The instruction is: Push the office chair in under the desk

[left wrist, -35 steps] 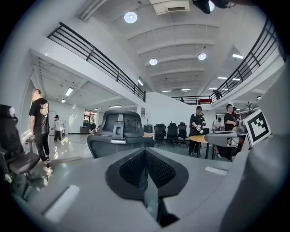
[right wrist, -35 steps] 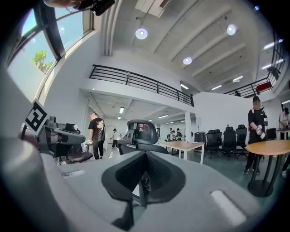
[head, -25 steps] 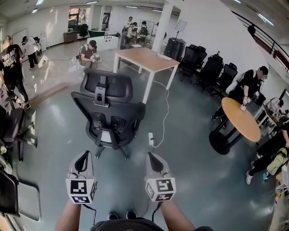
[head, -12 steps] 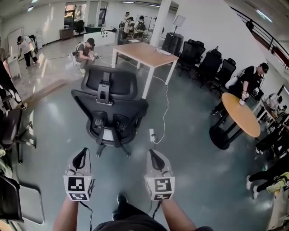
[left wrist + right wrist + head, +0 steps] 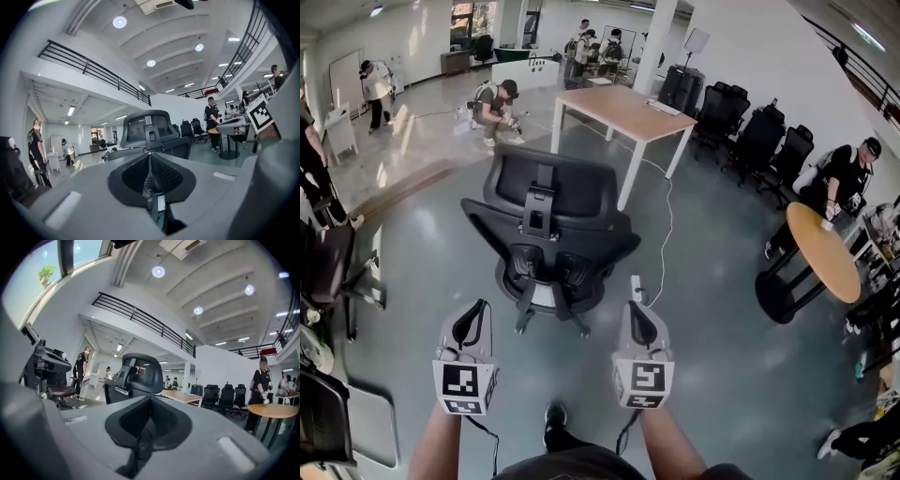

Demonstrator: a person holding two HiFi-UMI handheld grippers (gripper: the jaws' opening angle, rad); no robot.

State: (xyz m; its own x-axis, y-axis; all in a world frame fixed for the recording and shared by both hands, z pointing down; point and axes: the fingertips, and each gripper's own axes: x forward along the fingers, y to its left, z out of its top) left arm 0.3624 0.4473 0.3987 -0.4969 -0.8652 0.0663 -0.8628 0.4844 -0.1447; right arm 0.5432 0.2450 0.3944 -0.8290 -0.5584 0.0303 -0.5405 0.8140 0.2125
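Note:
A black mesh office chair (image 5: 546, 225) stands on the grey floor with its back and headrest toward me, a short way ahead of both grippers. The wooden desk (image 5: 623, 112) is beyond it, to the right. My left gripper (image 5: 473, 314) and right gripper (image 5: 636, 316) are held side by side, short of the chair and not touching it. In the left gripper view the chair (image 5: 147, 131) is straight ahead; the left gripper (image 5: 150, 161) has its jaws almost together, just opening, with nothing between them. The right gripper (image 5: 151, 404) is shut and empty, with the chair (image 5: 136, 376) ahead and the desk (image 5: 180, 397) behind it.
A white power strip (image 5: 636, 284) with a cable lies on the floor right of the chair. A round wooden table (image 5: 820, 253) with a person beside it stands at the right. Several black chairs (image 5: 750, 131) line the far right wall. Another chair (image 5: 328, 272) is at the left; people work at the back.
I have stepped forward and turned slightly, so the chair and desk sit a little further right and lower in the head view. Both grippers keep their side-by-side pose.

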